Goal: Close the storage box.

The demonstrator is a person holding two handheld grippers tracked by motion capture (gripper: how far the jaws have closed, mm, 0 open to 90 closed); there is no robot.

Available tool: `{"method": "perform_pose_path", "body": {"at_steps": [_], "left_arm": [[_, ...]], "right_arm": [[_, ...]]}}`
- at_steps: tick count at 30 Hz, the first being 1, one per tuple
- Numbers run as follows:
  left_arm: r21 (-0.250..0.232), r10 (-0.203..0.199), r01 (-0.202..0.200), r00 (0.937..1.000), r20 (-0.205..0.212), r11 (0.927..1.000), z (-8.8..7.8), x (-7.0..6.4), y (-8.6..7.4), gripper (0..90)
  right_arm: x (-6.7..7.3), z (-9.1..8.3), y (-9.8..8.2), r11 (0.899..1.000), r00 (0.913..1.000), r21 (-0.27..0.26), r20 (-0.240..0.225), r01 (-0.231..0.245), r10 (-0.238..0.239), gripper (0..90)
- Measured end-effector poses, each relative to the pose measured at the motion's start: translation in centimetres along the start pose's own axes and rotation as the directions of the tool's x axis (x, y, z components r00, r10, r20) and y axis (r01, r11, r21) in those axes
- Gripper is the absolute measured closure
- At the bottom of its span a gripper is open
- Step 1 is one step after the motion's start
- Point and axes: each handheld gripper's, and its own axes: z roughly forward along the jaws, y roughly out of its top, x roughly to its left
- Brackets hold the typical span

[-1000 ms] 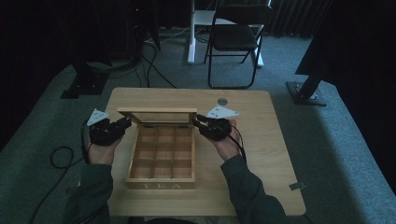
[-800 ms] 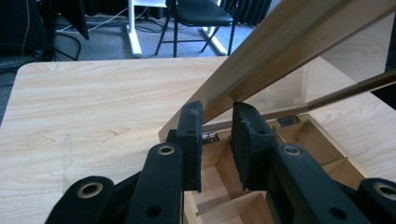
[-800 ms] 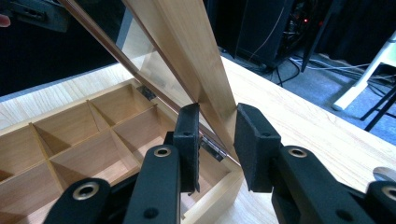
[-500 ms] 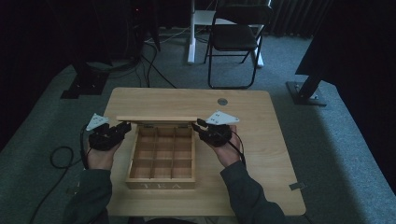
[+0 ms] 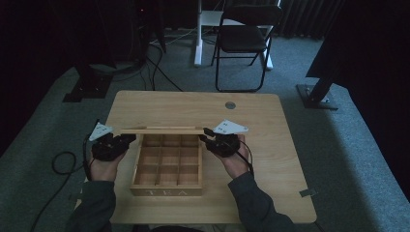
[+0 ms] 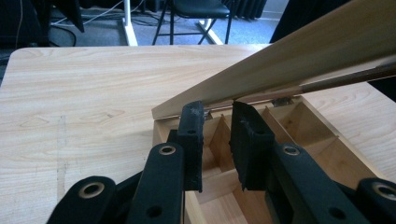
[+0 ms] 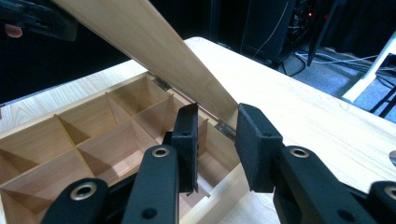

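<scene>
Lowering the lid from the raised tilt of a second ago to a nearly edge-on line in the high view, and drawing both hands slightly nearer with it. Reading this as closing, perhaps halfway down, pivoting on the far wall of the tea box. Flanking the lid's two ends with the left gripper and the right gripper. Leaving the box resting toward the near side of the table, compartments lying empty.

Looking along the left gripper: holding the jaws a little apart, clamping nothing, tucking the tips just under the lid's corner; touching it or merely close, hard to tell.

Looking along the right gripper: spreading the jaws somewhat wider, again gripping nothing, sitting just short of the lid's other corner beside a hinge.

Standing well clear of the work: a round grommet in the tabletop and a folding chair beyond. Blocking the lid's path with nothing but the jaw tips themselves; probably needing to slip them out before getting pinched.
</scene>
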Motion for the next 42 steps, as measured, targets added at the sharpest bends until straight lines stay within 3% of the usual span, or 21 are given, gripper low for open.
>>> {"method": "perform_pose_path", "body": {"at_steps": [20, 42], "left_arm": [[0.025, 0.008, -0.008, 0.9998, 0.019, 0.9997, -0.5, 0.0, -1.3, 74.6], [0.039, 0.023, -0.024, 0.9995, 0.019, 0.999, -0.6, 0.4, -2.4, 76.0]], "right_arm": [[0.7, -0.4, -1.6, 0.999, 0.9987, 0.005, -0.032, -0.041, 0.041, 68.6], [1.3, -0.6, -2.7, 0.999, 0.9984, 0.014, -0.035, -0.044, 0.044, 68.5]]}}
